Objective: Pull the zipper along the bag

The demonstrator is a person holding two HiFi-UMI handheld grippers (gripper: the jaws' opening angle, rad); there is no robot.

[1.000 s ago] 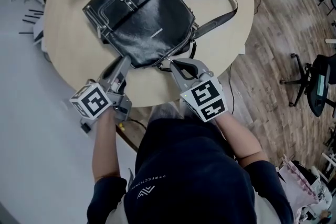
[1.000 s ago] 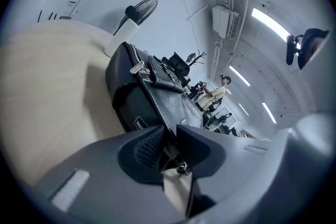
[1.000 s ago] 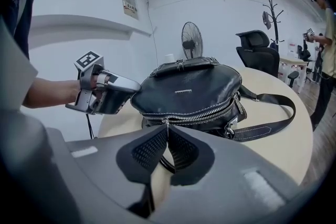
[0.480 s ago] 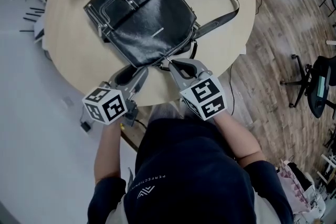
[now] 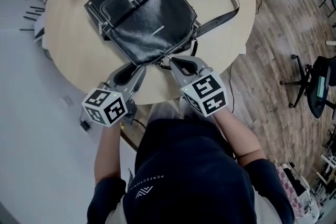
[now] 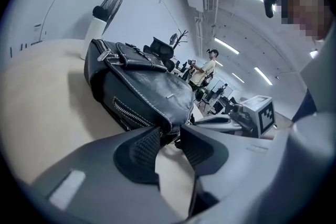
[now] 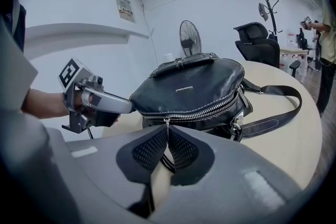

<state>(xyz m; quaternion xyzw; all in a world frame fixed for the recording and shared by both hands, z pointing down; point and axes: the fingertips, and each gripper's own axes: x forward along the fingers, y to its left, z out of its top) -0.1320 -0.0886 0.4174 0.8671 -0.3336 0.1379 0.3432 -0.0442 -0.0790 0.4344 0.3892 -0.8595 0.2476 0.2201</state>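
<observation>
Right hand-held gripper (image 7: 167,136) is clenched on the zipper pull (image 7: 167,122) at the near edge of the black bag (image 5: 142,13), which lies on the tabletop (image 5: 68,44) straight ahead of it, the zipper (image 7: 205,110) running off to that gripper's right. Left hand-held gripper (image 6: 169,136) has just been closing its jaws, yet they stand apart, the bag's near corner between their tips, not pinched. By my read the pull is secured, the bracing nearly so, and the whole run along the bag is left.

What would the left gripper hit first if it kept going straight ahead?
Most likely the black bag: its near corner sits right at the left gripper's jaw tips, which have just been closing yet stand apart.
</observation>
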